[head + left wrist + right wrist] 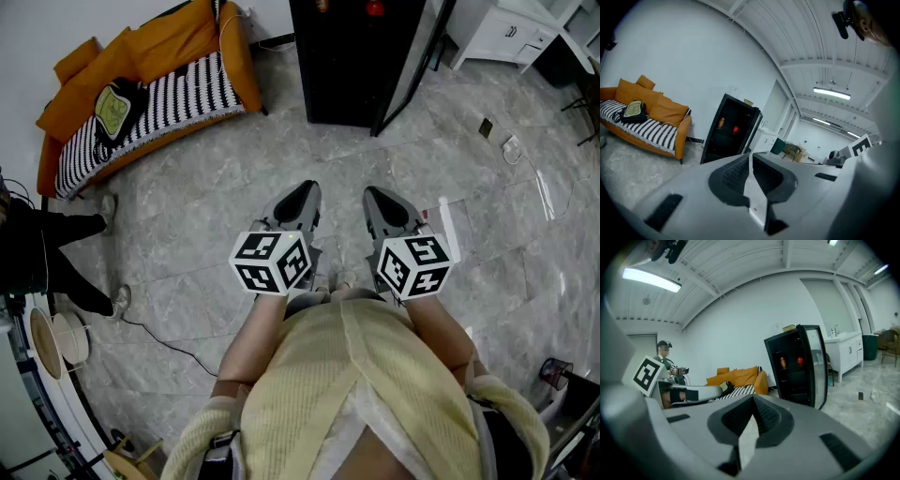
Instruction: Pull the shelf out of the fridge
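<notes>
Both sets of jaws are closed with nothing in them. Left gripper (302,192) and right gripper (380,194) hang over the floor (216,178), well apart from the fridge (352,56) at the floor's far edge, door (412,66) open. The shelf (791,370) is inside, carrying a bottle (783,363) and a red item (800,361). We'd expect it stiff, light, possibly glass. Take the front edge mid-span and pull level, or the load tips.

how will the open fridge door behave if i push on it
The door stands open, so it probably swings freely. Its pane looks like glass, so likely heavy and best not knocked. The fridge sits on glossy floor and might slide.
</notes>
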Demonstrator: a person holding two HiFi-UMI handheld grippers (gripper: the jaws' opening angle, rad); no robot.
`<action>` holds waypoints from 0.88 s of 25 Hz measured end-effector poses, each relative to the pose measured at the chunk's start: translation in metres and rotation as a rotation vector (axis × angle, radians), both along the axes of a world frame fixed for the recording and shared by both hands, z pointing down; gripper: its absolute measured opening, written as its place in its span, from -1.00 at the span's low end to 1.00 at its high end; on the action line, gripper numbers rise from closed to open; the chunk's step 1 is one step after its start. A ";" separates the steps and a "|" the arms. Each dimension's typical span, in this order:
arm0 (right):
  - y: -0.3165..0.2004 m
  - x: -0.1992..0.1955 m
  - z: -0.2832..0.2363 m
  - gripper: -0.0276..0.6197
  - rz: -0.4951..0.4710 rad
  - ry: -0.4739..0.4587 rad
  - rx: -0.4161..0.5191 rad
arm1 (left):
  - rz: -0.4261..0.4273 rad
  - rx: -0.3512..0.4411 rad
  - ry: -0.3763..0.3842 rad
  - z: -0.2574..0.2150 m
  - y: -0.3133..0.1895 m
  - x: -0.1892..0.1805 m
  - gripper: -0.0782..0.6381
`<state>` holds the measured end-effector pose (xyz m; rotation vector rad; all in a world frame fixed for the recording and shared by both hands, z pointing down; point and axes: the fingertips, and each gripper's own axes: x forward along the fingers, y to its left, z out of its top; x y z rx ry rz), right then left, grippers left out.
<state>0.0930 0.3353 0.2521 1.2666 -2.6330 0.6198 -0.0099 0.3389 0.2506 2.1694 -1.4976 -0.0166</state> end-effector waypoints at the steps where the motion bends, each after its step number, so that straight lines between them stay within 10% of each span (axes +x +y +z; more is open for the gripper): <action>1: -0.001 0.001 0.001 -0.82 -0.003 0.001 -0.002 | 0.000 -0.003 -0.001 0.001 -0.001 0.002 -0.66; 22: -0.039 0.018 0.017 -0.82 -0.038 -0.039 -0.038 | -0.057 -0.047 0.012 0.023 -0.038 0.018 -0.66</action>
